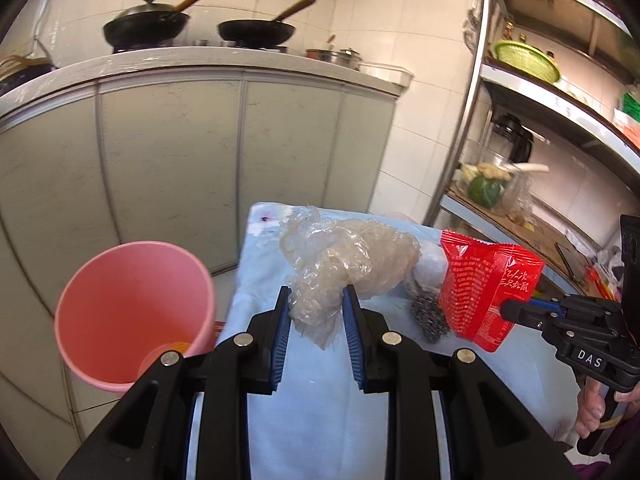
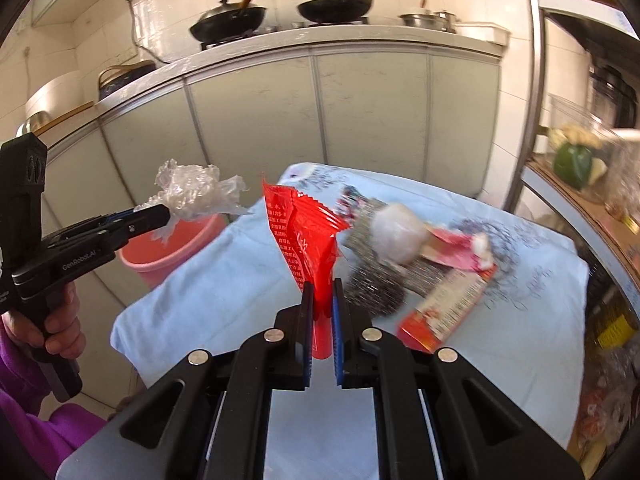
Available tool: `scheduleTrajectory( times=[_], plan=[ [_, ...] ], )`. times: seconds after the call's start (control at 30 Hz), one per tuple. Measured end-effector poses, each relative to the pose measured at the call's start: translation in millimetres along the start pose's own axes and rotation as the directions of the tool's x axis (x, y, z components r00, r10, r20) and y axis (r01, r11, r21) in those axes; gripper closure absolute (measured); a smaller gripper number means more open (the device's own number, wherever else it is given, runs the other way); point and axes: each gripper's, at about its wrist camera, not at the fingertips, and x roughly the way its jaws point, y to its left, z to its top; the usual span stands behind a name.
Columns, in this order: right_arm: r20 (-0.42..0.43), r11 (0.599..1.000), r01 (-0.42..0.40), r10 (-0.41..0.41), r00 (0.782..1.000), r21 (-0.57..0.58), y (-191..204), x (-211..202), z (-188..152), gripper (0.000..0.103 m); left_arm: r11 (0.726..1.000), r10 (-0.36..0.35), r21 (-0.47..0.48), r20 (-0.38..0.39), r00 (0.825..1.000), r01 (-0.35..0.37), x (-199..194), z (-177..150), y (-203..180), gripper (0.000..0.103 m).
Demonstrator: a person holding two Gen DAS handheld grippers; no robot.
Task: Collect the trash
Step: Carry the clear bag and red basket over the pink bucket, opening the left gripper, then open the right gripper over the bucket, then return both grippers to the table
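My left gripper (image 1: 316, 298) is shut on a crumpled clear plastic bag (image 1: 344, 256), held above the table's left side. A pink bucket (image 1: 132, 312) stands just left of it, off the table edge. In the right wrist view the same left gripper (image 2: 162, 214) holds the plastic bag (image 2: 192, 192) over the pink bucket (image 2: 168, 248). My right gripper (image 2: 320, 286) is shut on a red snack wrapper (image 2: 308, 236), lifted above the cloth. In the left wrist view that right gripper (image 1: 508, 310) and red wrapper (image 1: 484, 280) sit at the right.
A light blue cloth (image 2: 224, 280) covers the small table. On it lie a steel scourer (image 2: 372, 284), a white wad (image 2: 396, 232), a pink packet (image 2: 452, 254) and a red box (image 2: 448, 308). Kitchen cabinets (image 1: 168, 160) stand behind; a metal shelf rack (image 1: 472, 92) is at the right.
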Motion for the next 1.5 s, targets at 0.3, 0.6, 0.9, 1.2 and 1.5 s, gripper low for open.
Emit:
scheduleTrajectory(
  times=[0.3, 0.6, 0.9, 1.2, 1.5],
  plan=[
    [-0.011, 0.984, -0.148, 0.147, 0.989, -0.097, 60.6, 48.7, 46.1, 0.094, 0.979, 0.191, -0.084, 0.051, 0.980, -0.186, -18.3, -1.6, 55.2, 0.078],
    [-0.074, 0.947, -0.300, 0.293, 0.953, -0.115, 120.9, 109.8, 78.3, 0.094, 0.924, 0.361, -0.145, 0.019, 0.932, -0.355, -19.8, -13.4, 111.8, 0.078],
    [-0.129, 0.923, -0.362, 0.346, 0.929, -0.128, 163.6, 157.3, 90.5, 0.094, 0.870, 0.441, -0.209, -0.077, 0.894, -0.447, -1.8, -29.5, 152.7, 0.078],
    [-0.198, 0.923, -0.360, 0.331, 0.923, -0.135, 182.0, 196.9, 86.0, 0.094, 0.843, 0.461, -0.221, -0.169, 0.871, -0.490, 20.7, -43.1, 174.1, 0.077],
    [-0.233, 0.924, -0.365, 0.332, 0.914, -0.115, 178.5, 209.0, 84.2, 0.080, 0.842, 0.451, -0.241, -0.180, 0.874, -0.483, 26.4, -42.0, 175.3, 0.068]
  ],
)
